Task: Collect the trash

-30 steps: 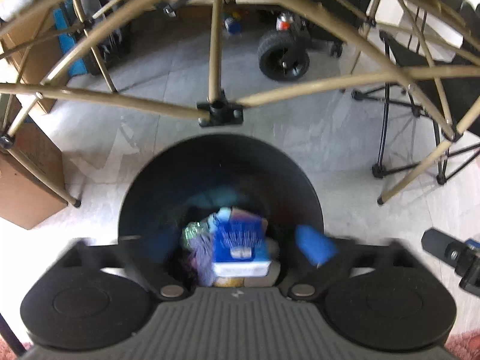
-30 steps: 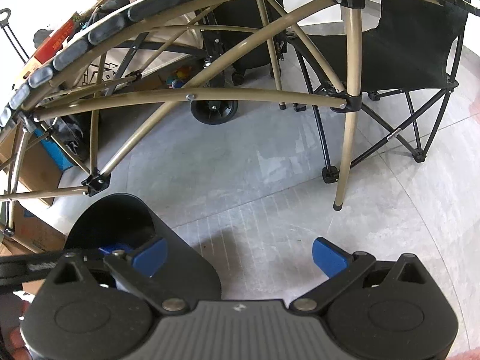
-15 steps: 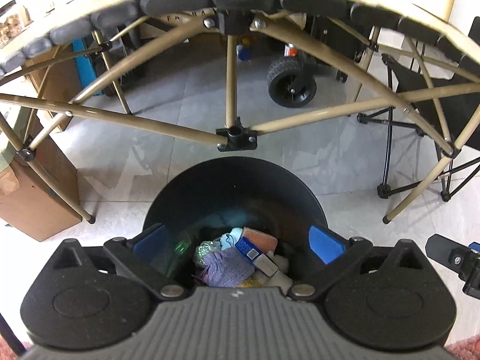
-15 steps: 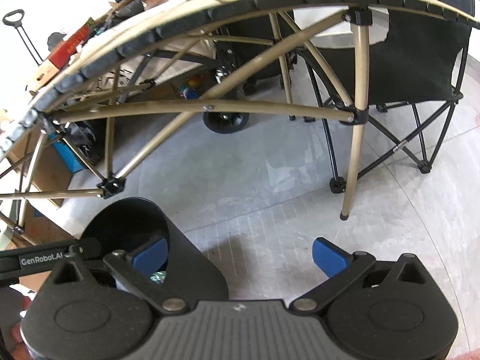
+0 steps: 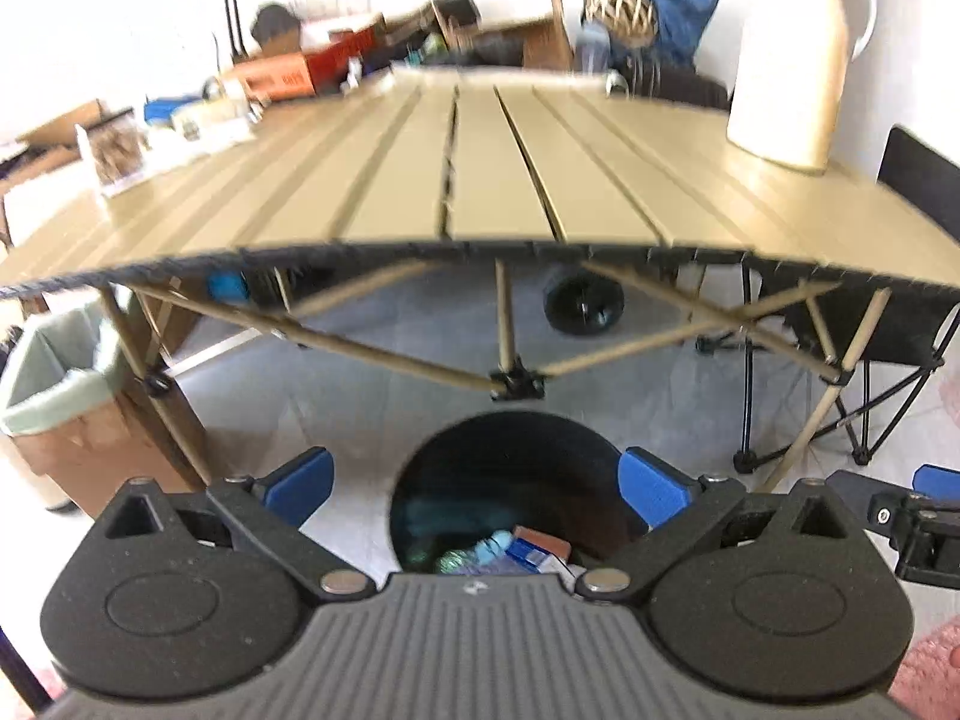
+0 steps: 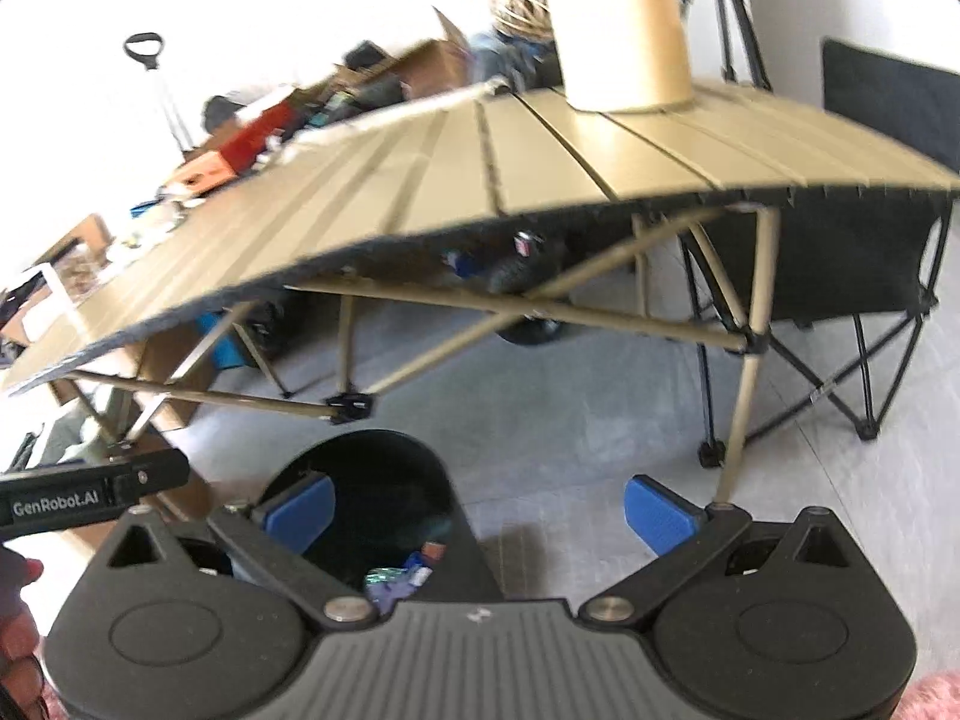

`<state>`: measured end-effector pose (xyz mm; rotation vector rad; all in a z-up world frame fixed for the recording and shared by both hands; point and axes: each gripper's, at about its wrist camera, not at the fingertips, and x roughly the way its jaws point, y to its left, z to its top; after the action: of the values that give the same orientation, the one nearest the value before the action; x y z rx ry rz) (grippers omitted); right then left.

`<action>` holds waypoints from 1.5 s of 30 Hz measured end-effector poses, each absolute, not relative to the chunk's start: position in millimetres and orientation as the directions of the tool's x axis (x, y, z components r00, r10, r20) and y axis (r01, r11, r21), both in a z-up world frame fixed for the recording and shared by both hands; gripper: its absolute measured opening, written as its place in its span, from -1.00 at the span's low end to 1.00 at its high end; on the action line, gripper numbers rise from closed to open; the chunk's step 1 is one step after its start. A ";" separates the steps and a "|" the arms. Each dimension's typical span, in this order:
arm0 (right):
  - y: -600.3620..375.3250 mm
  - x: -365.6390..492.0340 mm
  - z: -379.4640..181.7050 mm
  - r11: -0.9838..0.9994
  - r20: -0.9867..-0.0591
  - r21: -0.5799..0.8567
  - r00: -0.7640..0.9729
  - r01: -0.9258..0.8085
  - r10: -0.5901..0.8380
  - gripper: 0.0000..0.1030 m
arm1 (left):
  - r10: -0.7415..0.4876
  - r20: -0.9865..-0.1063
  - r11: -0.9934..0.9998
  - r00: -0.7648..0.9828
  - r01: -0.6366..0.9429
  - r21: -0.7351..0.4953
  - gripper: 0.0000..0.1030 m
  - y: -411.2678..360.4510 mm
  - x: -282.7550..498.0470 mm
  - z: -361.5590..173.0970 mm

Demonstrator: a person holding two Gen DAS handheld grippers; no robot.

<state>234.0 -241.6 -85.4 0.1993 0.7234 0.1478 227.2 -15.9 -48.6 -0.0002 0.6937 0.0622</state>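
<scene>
A black round bin point(image 5: 510, 468) stands on the floor in front of the tan slatted table point(image 5: 480, 180). Inside it lies trash point(image 5: 516, 552): a blue-and-white box, a crumpled wrapper and other scraps. My left gripper point(image 5: 477, 483) hovers open above the bin with nothing between its blue pads point(image 5: 654, 489). The right wrist view shows the same bin point(image 6: 372, 480) at lower left with the trash point(image 6: 402, 573) in it. My right gripper point(image 6: 480, 507) is open and empty, to the right of the bin. The left tool's body point(image 6: 90, 495) shows at the left edge.
A cream jug point(image 5: 792, 54) stands on the table's right end; boxes and clutter point(image 5: 282, 75) line its far side. A cardboard box with a green liner point(image 5: 54, 384) sits at the left. A black folding chair point(image 6: 852, 276) stands at the right. A wheel point(image 5: 582, 300) is under the table.
Both grippers have risen and tilted up, so the tabletop now shows from above. A blue-and-white box dropped from the left gripper's jaws into the bin; both grippers stay open.
</scene>
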 end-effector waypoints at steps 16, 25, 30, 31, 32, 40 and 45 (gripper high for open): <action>-200.1 136.9 -28.7 0.956 -0.584 0.168 0.757 -0.241 0.293 1.00 | 0.040 -0.509 0.999 0.860 -0.050 -0.006 1.00 15.2 111.5 -12.3; -187.1 105.8 -30.0 0.949 -0.595 0.146 0.742 -0.279 0.309 1.00 | 0.016 -0.505 0.999 0.863 -0.029 -0.019 1.00 16.8 83.5 -18.0; -186.7 100.5 -28.6 0.951 -0.593 0.137 0.747 -0.276 0.302 1.00 | 0.017 -0.506 0.999 0.862 -0.032 -0.021 1.00 16.0 79.7 -19.2; -186.8 100.2 -28.5 0.952 -0.593 0.136 0.747 -0.274 0.300 1.00 | 0.017 -0.506 0.999 0.863 -0.032 -0.020 1.00 16.1 78.7 -19.5; -187.4 100.4 -28.5 0.952 -0.593 0.136 0.748 -0.272 0.299 1.00 | 0.017 -0.506 0.999 0.862 -0.032 -0.021 1.00 16.4 78.5 -19.6; -189.7 100.4 -28.5 0.953 -0.592 0.139 0.749 -0.268 0.297 1.00 | 0.015 -0.505 0.999 0.863 -0.031 -0.023 1.00 18.7 75.7 -21.0; -191.2 100.4 -28.2 0.955 -0.592 0.143 0.751 -0.261 0.294 1.00 | 0.015 -0.506 0.999 0.862 -0.030 -0.022 1.00 17.6 75.0 -20.9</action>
<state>100.4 -191.2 -28.2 0.0528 0.6551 0.3031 75.0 17.6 -20.9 -0.0296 0.5302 0.0234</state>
